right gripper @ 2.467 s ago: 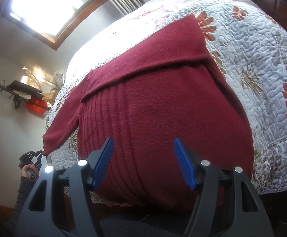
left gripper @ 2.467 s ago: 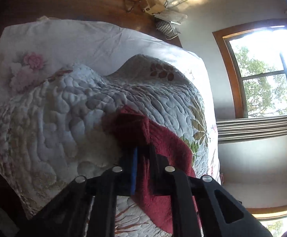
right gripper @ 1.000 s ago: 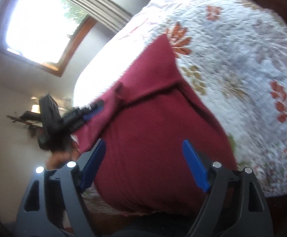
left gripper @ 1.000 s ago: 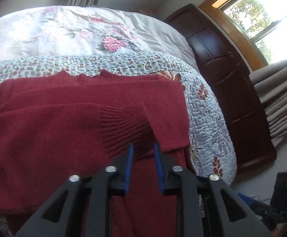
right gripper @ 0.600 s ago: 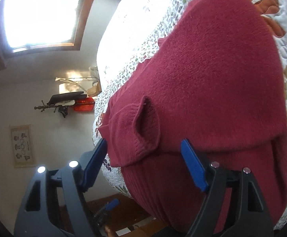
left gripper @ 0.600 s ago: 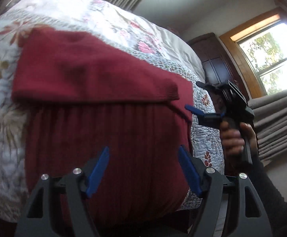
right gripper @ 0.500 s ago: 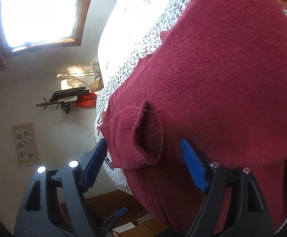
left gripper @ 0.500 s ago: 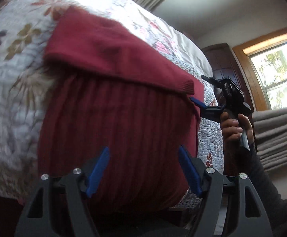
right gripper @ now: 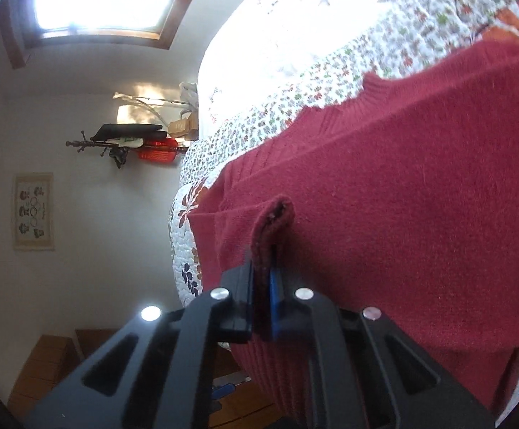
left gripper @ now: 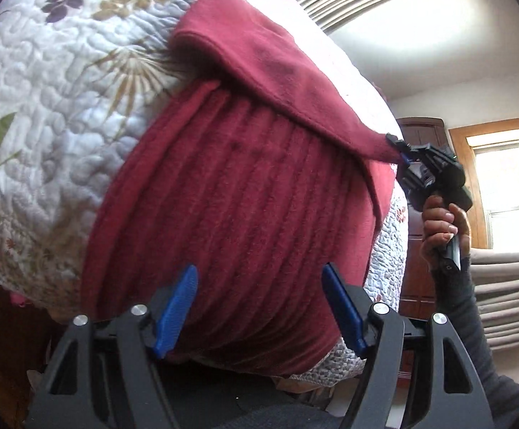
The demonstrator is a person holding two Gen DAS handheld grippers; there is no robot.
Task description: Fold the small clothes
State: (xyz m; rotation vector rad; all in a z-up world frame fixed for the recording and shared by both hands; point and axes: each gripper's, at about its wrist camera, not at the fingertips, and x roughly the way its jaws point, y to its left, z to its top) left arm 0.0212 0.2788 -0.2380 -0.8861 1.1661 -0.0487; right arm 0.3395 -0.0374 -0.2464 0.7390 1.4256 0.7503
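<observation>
A dark red knit sweater [left gripper: 245,196] lies on the floral quilted bed [left gripper: 52,82], one sleeve [left gripper: 270,71] folded across its ribbed body. My left gripper [left gripper: 259,304] hovers open over the sweater's lower hem, touching nothing. In the left wrist view the right gripper [left gripper: 400,152] pinches the sleeve's cuff at the sweater's right edge, held by a person's hand [left gripper: 441,225]. In the right wrist view my right gripper [right gripper: 261,286] is shut on the sleeve cuff [right gripper: 273,225], which stands up between the blue pads. The sweater's collar [right gripper: 345,103] lies beyond.
A dark wooden cabinet [left gripper: 420,132] and a window stand beyond the bed's far side. A wall shelf with a red item [right gripper: 152,150] and a framed picture [right gripper: 32,211] hang on the wall. Wooden floor [right gripper: 45,368] lies beside the bed.
The left gripper let go of the sleeve cuff, opened and pulled back to the hem. The right gripper, open around the cuff half a second ago, has shut on it.
</observation>
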